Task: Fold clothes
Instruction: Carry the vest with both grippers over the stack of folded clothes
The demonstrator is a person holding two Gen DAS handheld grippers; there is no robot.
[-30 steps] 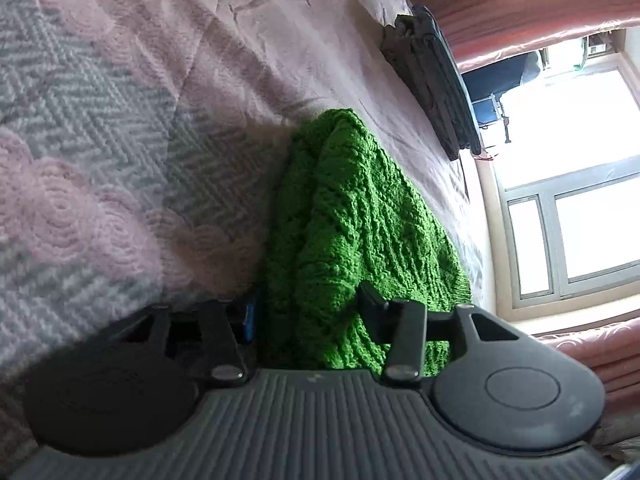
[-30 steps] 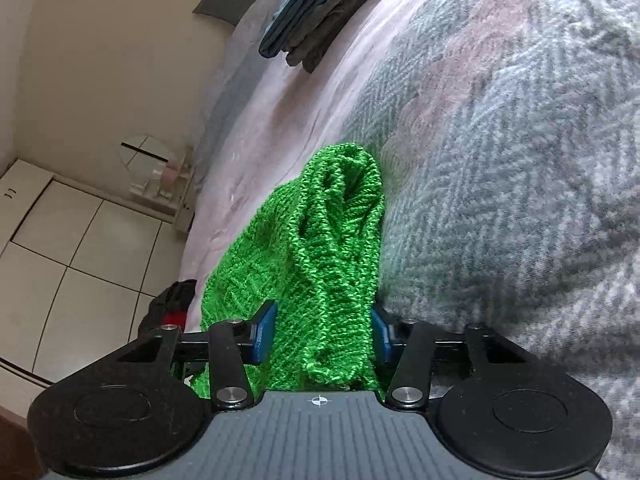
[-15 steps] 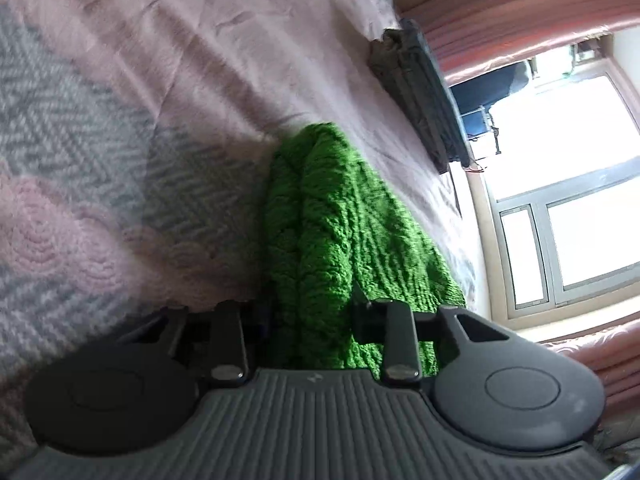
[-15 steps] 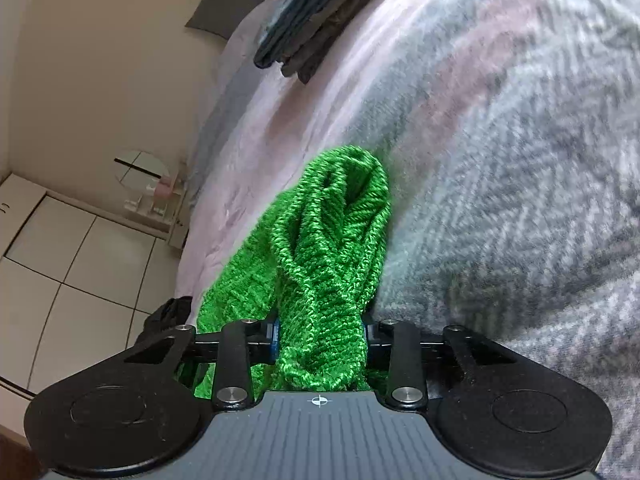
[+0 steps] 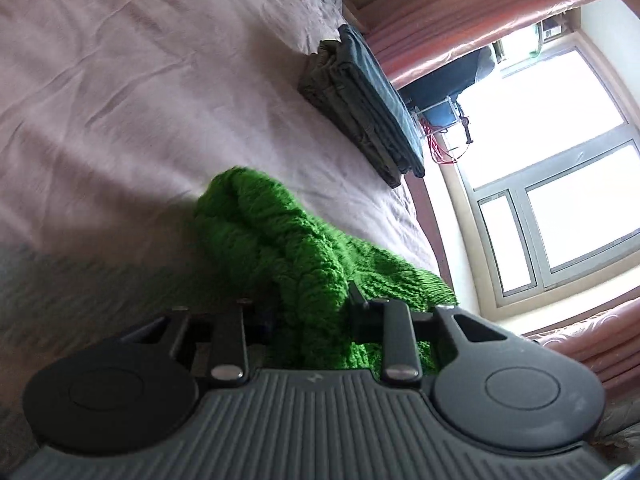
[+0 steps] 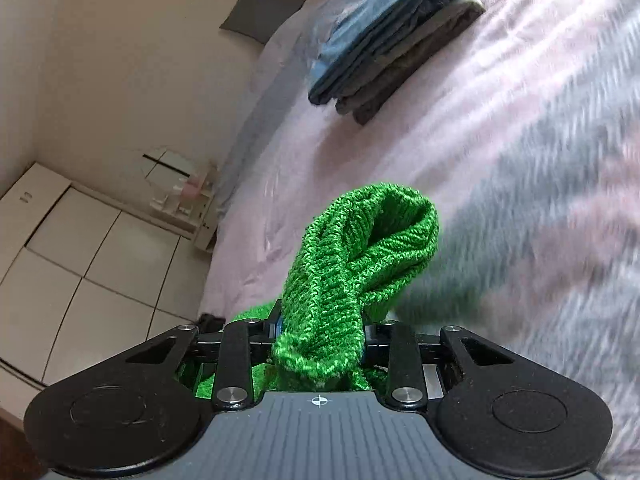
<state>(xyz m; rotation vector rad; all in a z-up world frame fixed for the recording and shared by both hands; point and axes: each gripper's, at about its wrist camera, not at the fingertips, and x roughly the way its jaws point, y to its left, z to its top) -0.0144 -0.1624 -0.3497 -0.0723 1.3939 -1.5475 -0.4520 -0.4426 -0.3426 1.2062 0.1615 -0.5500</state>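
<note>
A bright green knitted sweater is bunched between the fingers of my left gripper, which is shut on it, and it trails off to the right above the pink bedspread. In the right wrist view another bunched part of the green knitted sweater rises as a thick roll from my right gripper, which is shut on it. The knit hides the pads of both grippers. The sweater hangs lifted off the bed in both views.
A stack of folded dark clothes lies farther up the bed; the stack of folded dark clothes sits at the top of the right view. A grey and pink fleece blanket covers the near bed. A window, pink curtains and white cabinets border it.
Both grippers closed on the green sweater and lifted it off the blanket. The views swung up toward the folded stack.
</note>
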